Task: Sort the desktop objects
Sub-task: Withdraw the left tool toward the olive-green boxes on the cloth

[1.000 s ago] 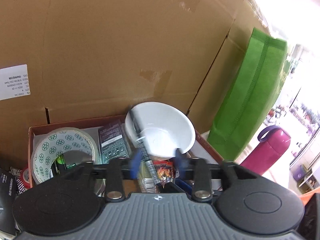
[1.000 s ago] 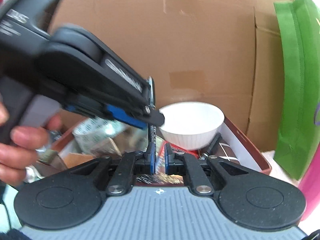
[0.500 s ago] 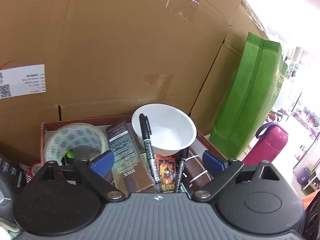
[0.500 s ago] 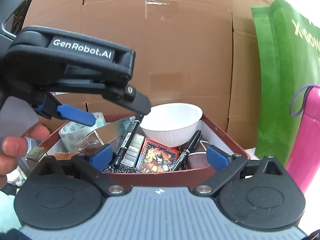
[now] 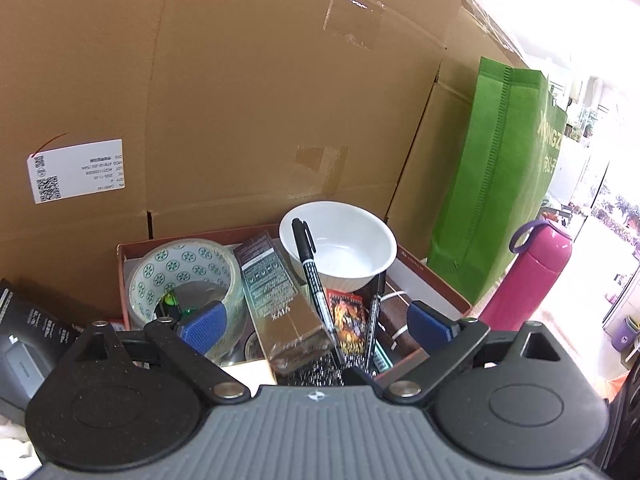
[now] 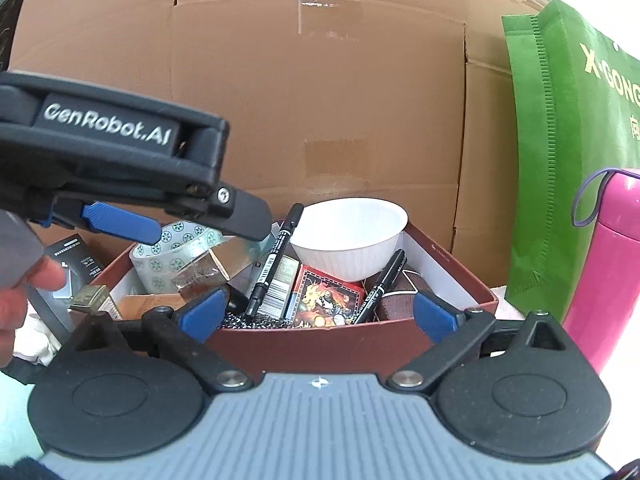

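A dark red box (image 6: pixel 452 280) holds the sorted things: a white bowl (image 5: pixel 340 240), a patterned tape roll (image 5: pixel 180 276), a brown carton (image 5: pixel 272 300), a red card pack (image 5: pixel 348 320) and two black markers. One marker (image 5: pixel 314 280) leans on the bowl's rim. The other marker (image 6: pixel 380 286) lies to its right. My left gripper (image 5: pixel 316 324) is open and empty just above the box's near side. It also shows in the right wrist view (image 6: pixel 200 224), at the left. My right gripper (image 6: pixel 316 314) is open and empty in front of the box.
A tall cardboard wall (image 5: pixel 260 100) stands right behind the box. A green bag (image 5: pixel 500 184) and a pink bottle (image 5: pixel 528 276) stand to the right. A black packet (image 5: pixel 24 344) lies to the left of the box.
Both grippers have opened. The black marker they held a second ago now rests in the box against the bowl. Both grippers have drawn back from the box.
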The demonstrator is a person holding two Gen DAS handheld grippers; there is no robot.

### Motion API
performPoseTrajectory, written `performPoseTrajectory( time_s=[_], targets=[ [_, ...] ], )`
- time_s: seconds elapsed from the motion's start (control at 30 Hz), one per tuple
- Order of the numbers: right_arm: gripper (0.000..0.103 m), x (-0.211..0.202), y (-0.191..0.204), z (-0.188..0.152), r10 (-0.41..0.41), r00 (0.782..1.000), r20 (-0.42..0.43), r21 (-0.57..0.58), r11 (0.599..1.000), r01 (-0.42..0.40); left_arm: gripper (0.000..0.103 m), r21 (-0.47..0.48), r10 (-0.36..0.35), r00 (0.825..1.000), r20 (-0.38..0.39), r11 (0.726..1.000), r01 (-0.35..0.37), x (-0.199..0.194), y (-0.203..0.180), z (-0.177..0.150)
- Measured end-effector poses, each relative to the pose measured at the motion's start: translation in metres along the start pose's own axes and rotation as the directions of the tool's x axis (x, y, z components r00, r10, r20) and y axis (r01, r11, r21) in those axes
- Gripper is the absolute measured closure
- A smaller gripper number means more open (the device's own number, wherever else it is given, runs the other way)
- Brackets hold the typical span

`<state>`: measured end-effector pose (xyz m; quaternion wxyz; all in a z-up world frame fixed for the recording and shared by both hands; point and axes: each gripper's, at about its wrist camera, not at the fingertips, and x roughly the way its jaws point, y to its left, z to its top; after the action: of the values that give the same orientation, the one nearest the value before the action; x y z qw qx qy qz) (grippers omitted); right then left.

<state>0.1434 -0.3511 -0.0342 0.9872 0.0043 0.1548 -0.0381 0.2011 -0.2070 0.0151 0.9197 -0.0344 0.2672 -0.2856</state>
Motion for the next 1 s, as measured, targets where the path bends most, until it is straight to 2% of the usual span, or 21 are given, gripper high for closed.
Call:
performPoseTrajectory(
  time_s=[0.2, 0.33, 0.47, 0.57, 0.73, 0.9, 1.0],
  targets=[
    [0.005, -0.013, 0.005, 0.0, -0.006, 1.0, -0.003, 0.006, 1.0, 0.006, 0.004, 0.026, 0.027, 1.0, 0.003, 0.999, -0.027, -0.017, -0.003, -0.009],
    [0.005, -0.025, 0.012, 0.0, -0.005, 1.0, -0.003, -0.005, 1.0, 0.005, 0.004, 0.043, 0.046, 0.999, -0.027, 0.998, -0.045, -0.03, -0.005, -0.017],
    [0.005, -0.038, 0.023, -0.002, 0.004, 1.0, -0.006, -0.015, 1.0, -0.004, 0.004, 0.079, 0.116, 0.991, -0.069, 0.991, -0.11, -0.042, -0.008, -0.027],
    [0.004, -0.047, 0.033, -0.004, 0.012, 1.0, -0.009, -0.024, 1.0, -0.012, 0.004, 0.087, 0.146, 0.988, -0.054, 0.986, -0.141, -0.058, -0.006, -0.04],
    [0.002, -0.062, 0.053, -0.013, 0.053, 0.998, -0.024, -0.044, 0.998, -0.054, 0.004, 0.044, 0.163, 0.985, -0.048, 0.986, -0.161, -0.084, 0.005, -0.066],
    [0.002, -0.07, 0.085, -0.027, 0.111, 0.992, -0.055, -0.102, 0.988, -0.116, 0.004, -0.066, 0.168, 0.984, -0.068, 0.983, -0.172, -0.108, 0.03, -0.092],
    [0.002, -0.072, 0.106, -0.036, 0.172, 0.982, -0.081, -0.128, 0.975, -0.181, 0.004, -0.12, 0.179, 0.98, -0.091, 0.975, -0.189, -0.118, 0.049, -0.109]
  ],
)
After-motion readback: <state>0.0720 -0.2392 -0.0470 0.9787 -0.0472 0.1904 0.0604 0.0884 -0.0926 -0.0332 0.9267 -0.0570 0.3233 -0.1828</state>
